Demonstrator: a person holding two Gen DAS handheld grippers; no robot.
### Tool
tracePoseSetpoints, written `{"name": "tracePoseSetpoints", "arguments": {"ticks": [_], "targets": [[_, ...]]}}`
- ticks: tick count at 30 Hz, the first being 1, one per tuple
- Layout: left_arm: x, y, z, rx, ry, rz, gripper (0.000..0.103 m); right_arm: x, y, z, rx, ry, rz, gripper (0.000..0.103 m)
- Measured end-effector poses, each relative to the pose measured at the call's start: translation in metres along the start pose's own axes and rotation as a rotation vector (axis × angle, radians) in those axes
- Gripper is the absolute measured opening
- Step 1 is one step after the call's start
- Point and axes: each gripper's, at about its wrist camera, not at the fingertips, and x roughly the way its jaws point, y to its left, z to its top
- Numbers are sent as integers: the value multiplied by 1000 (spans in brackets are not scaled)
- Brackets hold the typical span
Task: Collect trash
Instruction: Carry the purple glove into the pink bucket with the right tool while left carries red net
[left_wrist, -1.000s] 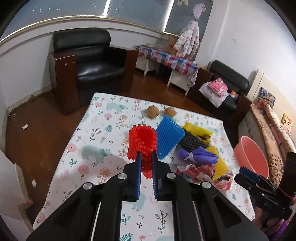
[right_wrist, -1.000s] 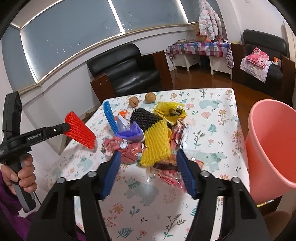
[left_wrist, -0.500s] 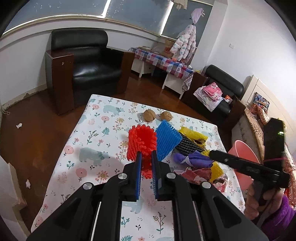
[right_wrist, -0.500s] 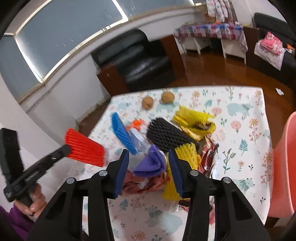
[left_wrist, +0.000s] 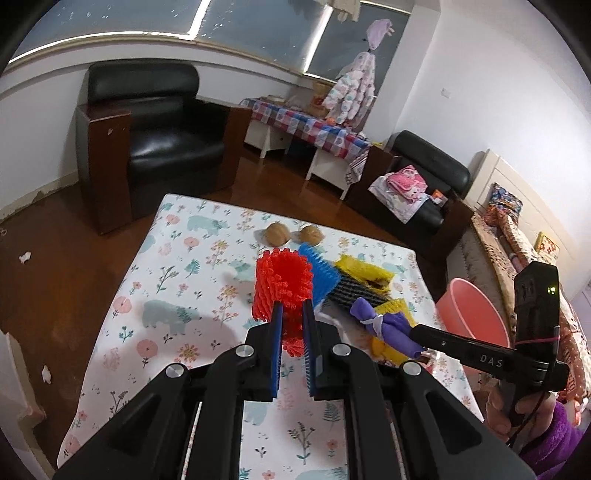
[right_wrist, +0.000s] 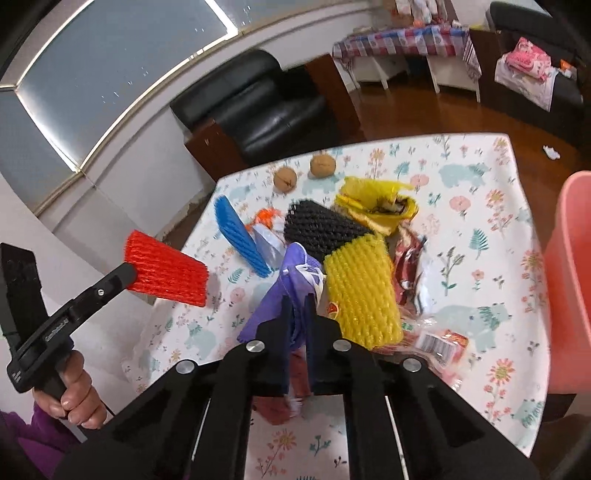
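On the floral tablecloth (right_wrist: 480, 177) lies a pile of trash: a blue foam net (right_wrist: 240, 236), a black one (right_wrist: 321, 229), a yellow one (right_wrist: 360, 291), a yellow bag (right_wrist: 373, 203) and red wrappers (right_wrist: 410, 258). My right gripper (right_wrist: 298, 306) is closing its jaws, with the pads pressing on a purple bag (right_wrist: 295, 266) tied with white string at the pile's near side. The left wrist view shows that purple bag (left_wrist: 388, 325) in the right gripper (left_wrist: 415, 332). My left gripper (left_wrist: 291, 314) is shut on a red foam net (left_wrist: 282, 280), held above the table left of the pile.
A pink bin (right_wrist: 569, 280) stands off the table's right edge. Two walnuts (right_wrist: 285, 180) (right_wrist: 323, 165) sit at the far side of the table. A black armchair (left_wrist: 147, 140) stands beyond the table, and sofas and a checked side table line the walls.
My right gripper moved in over the pile and shut on the purple bag. The left gripper stayed put, still holding the red foam net.
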Motion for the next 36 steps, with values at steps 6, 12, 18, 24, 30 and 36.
{"name": "tracePoseSetpoints", "arguments": {"ticks": [6, 12, 18, 24, 30, 36], "targets": [[-4, -21, 7, 33, -5, -46, 9, -40, -14, 6, 31, -110, -11, 7], [1, -61, 17, 86, -3, -127, 9, -86, -44, 5, 81, -242, -110, 7], [12, -122, 23, 177, 9, -225, 9, -122, -90, -3, 181, -321, -235, 7], [33, -191, 26, 257, 48, -326, 9, -150, -143, -21, 292, -365, -345, 7], [58, -249, 23, 324, 92, -386, 9, -156, -178, -37, 350, -371, -398, 7], [92, -285, 11, 359, 154, -405, 9, -154, -200, -46, 386, -358, -405, 7]]}}
